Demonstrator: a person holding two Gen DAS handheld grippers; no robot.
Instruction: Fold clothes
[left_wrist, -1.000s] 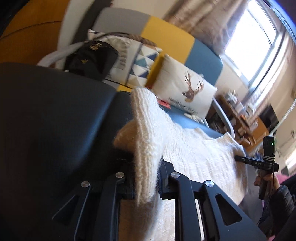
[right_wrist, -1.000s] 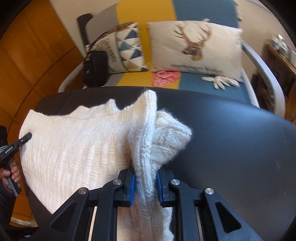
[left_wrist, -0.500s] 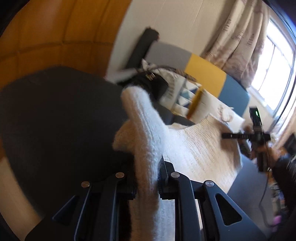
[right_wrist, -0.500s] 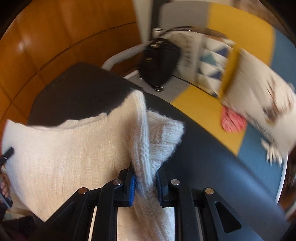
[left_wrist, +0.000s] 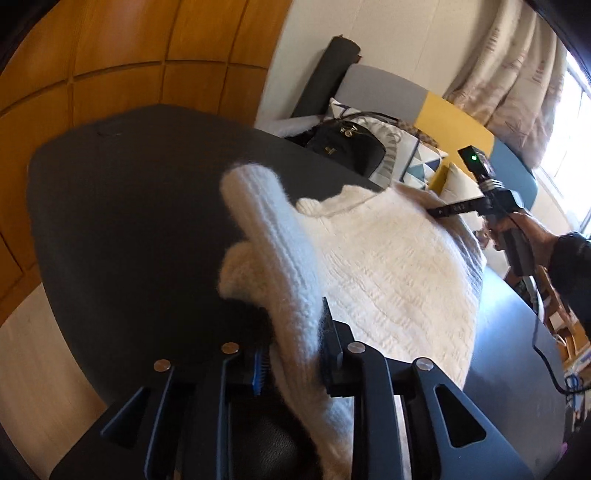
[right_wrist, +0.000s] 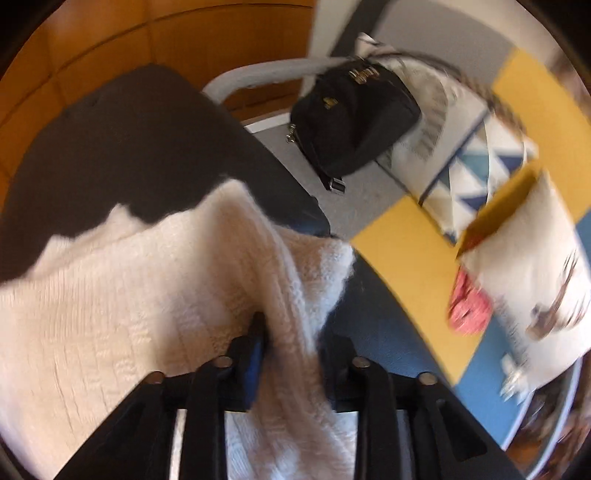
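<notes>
A cream knitted sweater (left_wrist: 391, 273) is stretched above a black table (left_wrist: 129, 206). My left gripper (left_wrist: 293, 354) is shut on a bunched ribbed edge of it, which stands up between the jaws. In the right wrist view the same sweater (right_wrist: 122, 295) spreads to the left, and my right gripper (right_wrist: 291, 354) is shut on another ribbed fold. The left wrist view also shows the right gripper (left_wrist: 480, 206) at the sweater's far corner, held in a person's hand (left_wrist: 517, 229).
Behind the black table (right_wrist: 122, 136) stands a sofa (right_wrist: 413, 254) of yellow, blue and grey. On it are a black bag (right_wrist: 351, 122), a triangle-pattern pillow (right_wrist: 469, 177), a deer pillow (right_wrist: 532, 280) and a pink cloth (right_wrist: 469, 310). Orange wooden panels (left_wrist: 122, 51) line the wall.
Both grippers have swung to the left while holding the sweater. The sofa has slid to the right in both views and the orange wall has come into sight.
</notes>
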